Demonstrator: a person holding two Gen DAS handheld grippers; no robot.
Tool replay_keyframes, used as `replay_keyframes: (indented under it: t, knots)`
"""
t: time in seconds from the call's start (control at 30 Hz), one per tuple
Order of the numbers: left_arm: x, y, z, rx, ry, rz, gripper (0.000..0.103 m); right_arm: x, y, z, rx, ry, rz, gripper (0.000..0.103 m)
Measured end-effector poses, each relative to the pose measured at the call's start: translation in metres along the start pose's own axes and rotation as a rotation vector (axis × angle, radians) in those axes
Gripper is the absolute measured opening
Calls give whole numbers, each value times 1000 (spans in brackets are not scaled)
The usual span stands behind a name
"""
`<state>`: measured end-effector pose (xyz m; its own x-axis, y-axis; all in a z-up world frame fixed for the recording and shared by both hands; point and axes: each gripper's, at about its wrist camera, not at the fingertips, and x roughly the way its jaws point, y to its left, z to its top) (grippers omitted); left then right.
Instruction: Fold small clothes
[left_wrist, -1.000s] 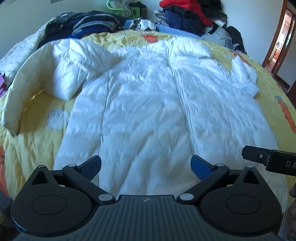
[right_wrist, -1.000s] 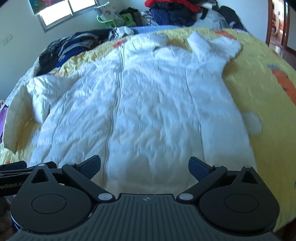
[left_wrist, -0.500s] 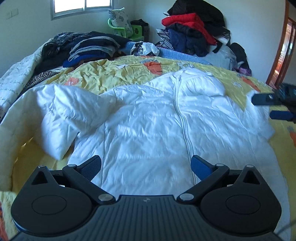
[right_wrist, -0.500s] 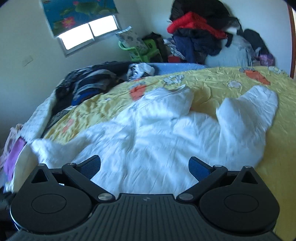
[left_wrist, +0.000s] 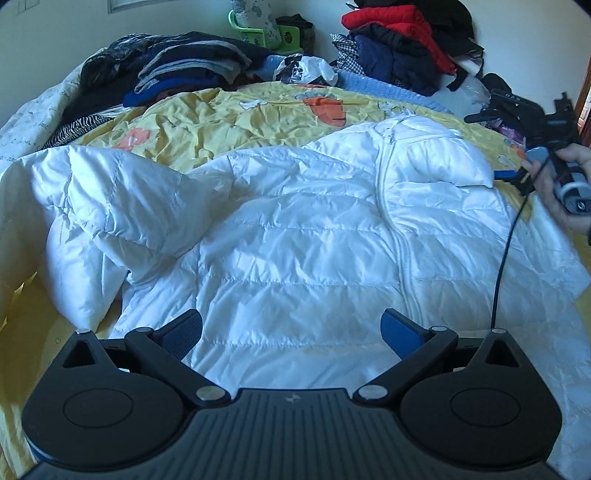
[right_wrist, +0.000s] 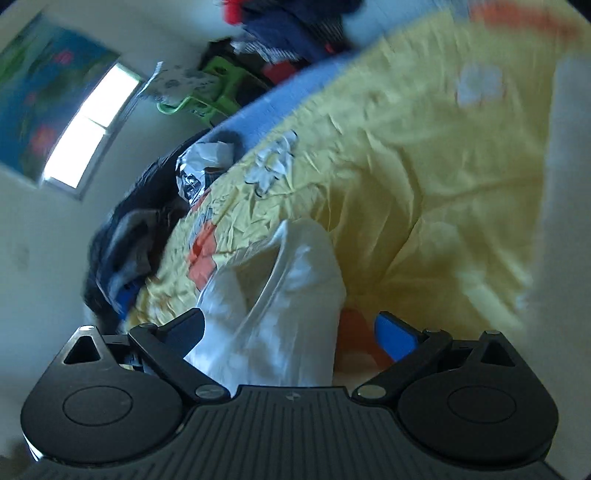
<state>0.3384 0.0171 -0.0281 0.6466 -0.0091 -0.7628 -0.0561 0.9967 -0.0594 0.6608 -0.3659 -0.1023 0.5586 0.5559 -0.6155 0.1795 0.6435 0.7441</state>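
A white down jacket (left_wrist: 314, 236) lies zip-up on the yellow bedspread (left_wrist: 229, 118), its long axis running directly away from the left gripper (left_wrist: 291, 332), which hovers released over the hem. Further right, the right gripper (right_wrist: 290, 328), jaws spread around the collar corner without pinching it, appears nearer the shoulder to fold.

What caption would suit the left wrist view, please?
Open left tongs over a white puffer jacket on a yellow bedspread.

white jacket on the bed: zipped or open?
Zipped. In the left wrist view the white jacket lies spread front-up, its zipper running closed along the visible length; the hem end is hidden.
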Motion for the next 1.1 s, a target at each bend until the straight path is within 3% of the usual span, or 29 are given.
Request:
replay_keyframes:
  t: [0.13, 0.2, 0.3, 0.43, 0.47, 0.5, 0.53, 0.67, 0.8, 0.93, 1.03, 1.1]
  knots:
    - [15, 4, 6, -10, 18, 9, 103, 24, -6, 6, 31, 34, 97, 92]
    - [22, 5, 8, -17, 27, 10, 103, 33, -4, 8, 25, 43, 137, 79]
    - [31, 5, 12, -22, 37, 9, 103, 46, 0, 17, 34, 57, 105, 78]
    - [36, 4, 14, -29, 43, 7, 103, 54, -1, 24, 62, 49, 174, 74]
    - [36, 4, 14, -30, 44, 9, 103, 55, 0, 25, 50, 43, 194, 60]
    - [37, 4, 14, -30, 46, 12, 103, 56, 1, 25, 40, 42, 191, 29]
    - [38, 5, 14, -31, 48, 15, 103, 56, 1, 25, 26, 42, 169, 15]
    - [36, 7, 15, -42, 49, 22, 103, 49, 23, 19, -101, 5, 172, 13]
    - [26, 11, 16, -61, 29, 25, 103, 28, 72, 7, -306, -7, 202, 13]
    - [8, 19, 17, -76, -8, 37, 103, -23, 137, -28, -615, -22, 301, 13]
    - [-7, 31, 15, -100, -39, 45, 103, -72, 179, -75, -865, -3, 412, 13]
    - [-17, 43, 10, -124, -53, 47, 103, -104, 193, -122, -1085, 5, 441, 13]
